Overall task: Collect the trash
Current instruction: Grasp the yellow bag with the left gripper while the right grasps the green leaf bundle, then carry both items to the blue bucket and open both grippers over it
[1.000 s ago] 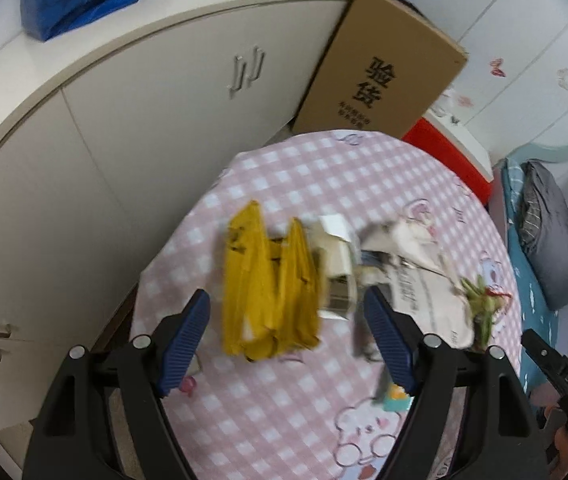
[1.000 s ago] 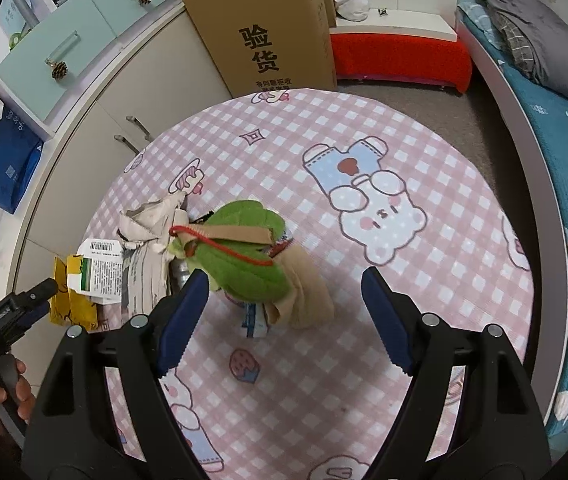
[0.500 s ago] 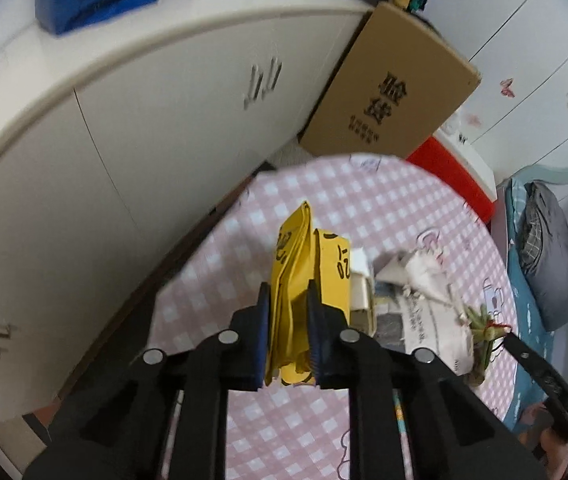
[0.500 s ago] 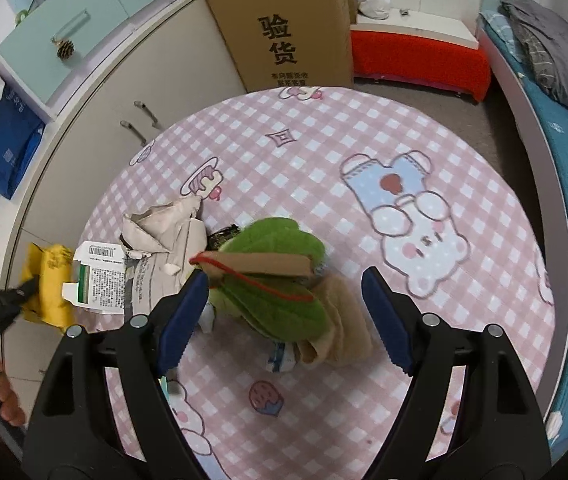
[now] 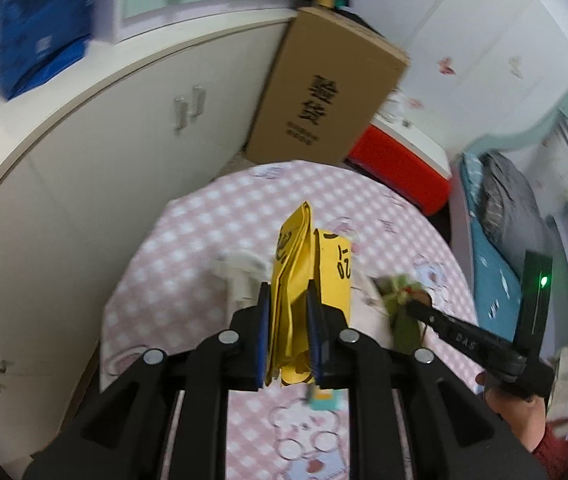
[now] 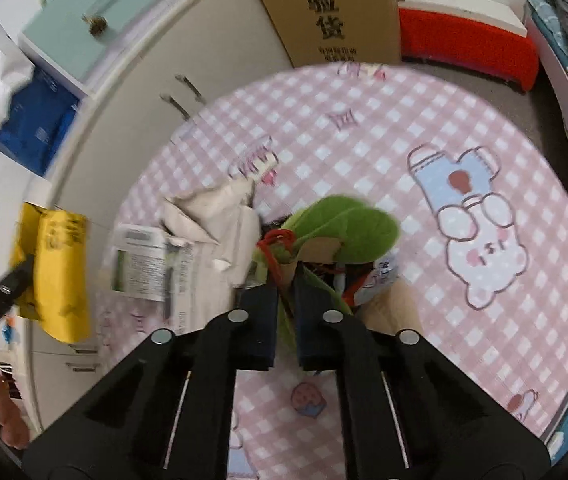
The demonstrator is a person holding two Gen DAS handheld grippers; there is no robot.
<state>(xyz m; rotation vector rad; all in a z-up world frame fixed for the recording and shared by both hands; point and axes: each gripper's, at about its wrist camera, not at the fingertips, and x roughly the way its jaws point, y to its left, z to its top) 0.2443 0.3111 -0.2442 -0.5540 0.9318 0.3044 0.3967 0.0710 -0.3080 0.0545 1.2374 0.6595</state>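
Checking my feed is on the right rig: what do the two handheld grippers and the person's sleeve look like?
Both grippers, left gripper and right gripper, are matte black plastic with silver pivot bolts and blue ribbed pads. The right one's body carries a green light. The sleeve is dark red knit.

Round table in pink checked cartoon-print cloth [image 6: 423, 128], curved cream cabinet with metal handles [image 5: 96, 152] beside it, tall brown cardboard box [image 5: 323, 92] leaning there, red bench [image 6: 463, 46], teal-sheeted bed [image 5: 495, 268] at right
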